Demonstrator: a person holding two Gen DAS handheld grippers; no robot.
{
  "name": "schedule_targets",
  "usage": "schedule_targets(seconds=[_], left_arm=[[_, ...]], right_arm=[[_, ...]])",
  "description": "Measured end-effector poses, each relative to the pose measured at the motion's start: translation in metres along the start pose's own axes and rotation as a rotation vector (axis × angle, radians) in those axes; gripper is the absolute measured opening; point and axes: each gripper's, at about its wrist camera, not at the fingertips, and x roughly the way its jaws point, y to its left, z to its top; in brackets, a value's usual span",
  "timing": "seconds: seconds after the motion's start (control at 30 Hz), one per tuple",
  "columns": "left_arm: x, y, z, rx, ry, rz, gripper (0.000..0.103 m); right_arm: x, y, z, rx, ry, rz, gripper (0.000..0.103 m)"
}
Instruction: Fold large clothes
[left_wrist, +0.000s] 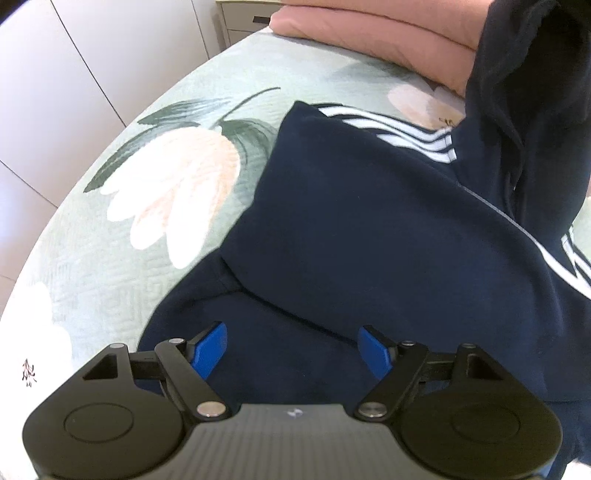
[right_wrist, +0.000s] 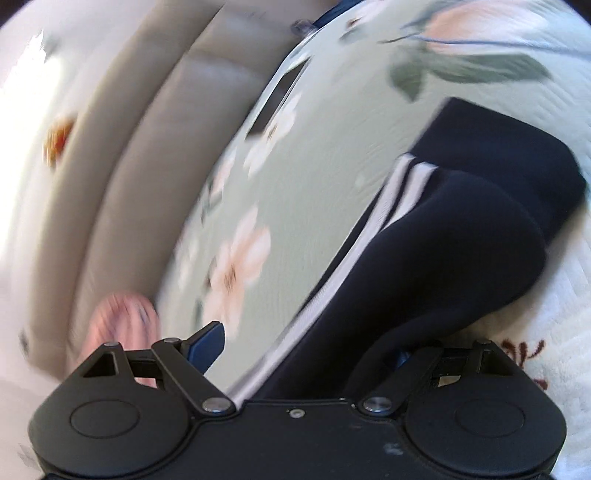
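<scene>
Right wrist view is all motion smear, so the bed's (right_wrist: 295, 177) flower print is mush and that pink blob (right_wrist: 122, 317) low on the left can't be identified. The right gripper's (right_wrist: 303, 354) right-hand finger is buried behind the navy striped garment (right_wrist: 443, 258). In the left wrist view the garment runs off the right edge, and the pink pillow (left_wrist: 369, 33) gets clipped up top.

you worked over a pale green quilted bedspread (left_wrist: 207, 88) with peach flowers, pink folded bedding (left_wrist: 369, 33) at its head, white cupboard doors (left_wrist: 55, 74) beside it.
</scene>
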Motion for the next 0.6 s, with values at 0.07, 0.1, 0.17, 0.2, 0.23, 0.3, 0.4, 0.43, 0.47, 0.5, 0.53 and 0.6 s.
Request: schedule_targets(seconds=[0.07, 0.1, 0.17, 0.2, 0.23, 0.3, 0.4, 0.43, 0.47, 0.5, 0.53, 0.6], left_arm=[[-0.004, 0.006, 0.001, -0.002, -0.008, -0.006, 0.079], [-0.007, 0.01, 0.003, -0.002, -0.012, -0.011, 0.079], [-0.012, 0.019, 0.005, -0.007, -0.021, -0.023, 0.078], [-0.014, 0.024, 0.007, -0.01, -0.029, -0.028, 0.078], [-0.016, 0.029, 0.009, -0.012, -0.036, -0.034, 0.077], [-0.021, 0.038, 0.013, -0.014, -0.054, -0.057, 0.077], [-0.032, 0.055, 0.022, -0.02, -0.096, -0.112, 0.077], [-0.035, 0.061, 0.025, -0.016, -0.105, -0.128, 0.077], [-0.038, 0.068, 0.029, -0.014, -0.115, -0.146, 0.078], [-0.041, 0.075, 0.033, -0.018, -0.126, -0.16, 0.078], [-0.043, 0.084, 0.037, -0.026, -0.138, -0.175, 0.081], [-0.043, 0.105, 0.048, -0.025, -0.15, -0.197, 0.083]], right_arm=[[-0.003, 0.011, -0.002, -0.033, -0.053, -0.059, 0.022], [-0.007, 0.022, -0.005, -0.06, -0.08, -0.061, 0.016], [-0.024, 0.05, -0.013, -0.093, -0.155, 0.053, 0.015], [-0.032, 0.073, -0.02, -0.124, -0.18, 0.131, 0.015], [-0.043, 0.105, -0.03, -0.178, -0.201, 0.221, 0.015], [-0.063, 0.167, -0.057, -0.285, -0.218, 0.385, 0.015], [-0.082, 0.26, -0.119, -0.443, -0.187, 0.581, 0.015], [-0.082, 0.291, -0.149, -0.486, -0.154, 0.639, 0.015], [-0.079, 0.316, -0.18, -0.532, -0.11, 0.686, 0.016], [-0.074, 0.337, -0.214, -0.59, -0.062, 0.724, 0.018], [-0.066, 0.352, -0.251, -0.656, -0.004, 0.749, 0.025], [-0.035, 0.368, -0.33, -0.776, 0.218, 0.741, 0.08]])
